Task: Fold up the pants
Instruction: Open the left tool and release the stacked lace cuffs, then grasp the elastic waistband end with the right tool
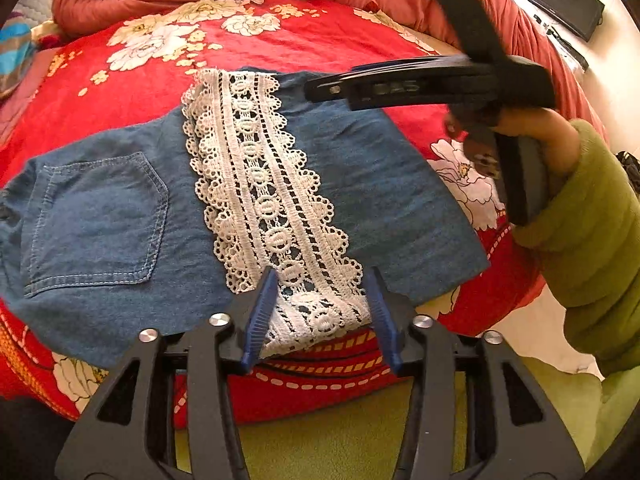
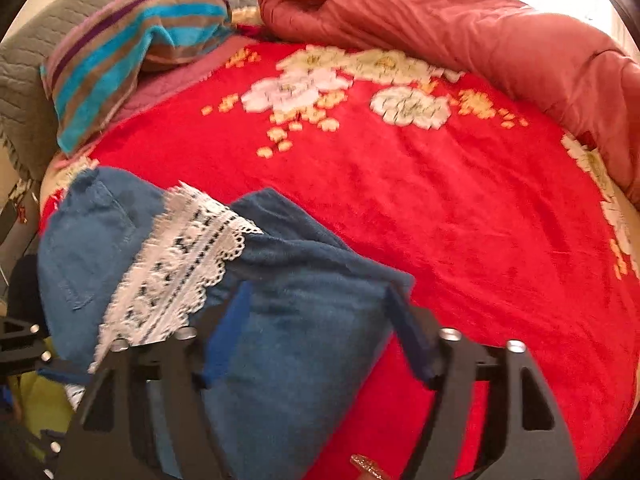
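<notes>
Bed w/ red floral blanket (image 1: 340,40): denim pants (image 1: 100,208) lie flat on it. Left gripper (image 1: 320,312) wide, straddling lace trim (image 1: 260,180); right gripper (image 2: 320,336) wide over leg end. Risk: lace snags, fold skews.

You've got a bed covered in a bright red plush blanket with cream and white flowers (image 2: 460,208). A bunched-up salmon-pink quilted comforter (image 2: 460,28) runs along its far side, and a striped towel in turquoise, brown and purple (image 2: 120,56) sits by a grey quilted headboard (image 2: 24,92). There's a black flat monitor (image 1: 560,0) against the pale wall, yellow-green floor covering (image 1: 340,440) below the bed edge, and strong daylight washing in at the top right.
</notes>
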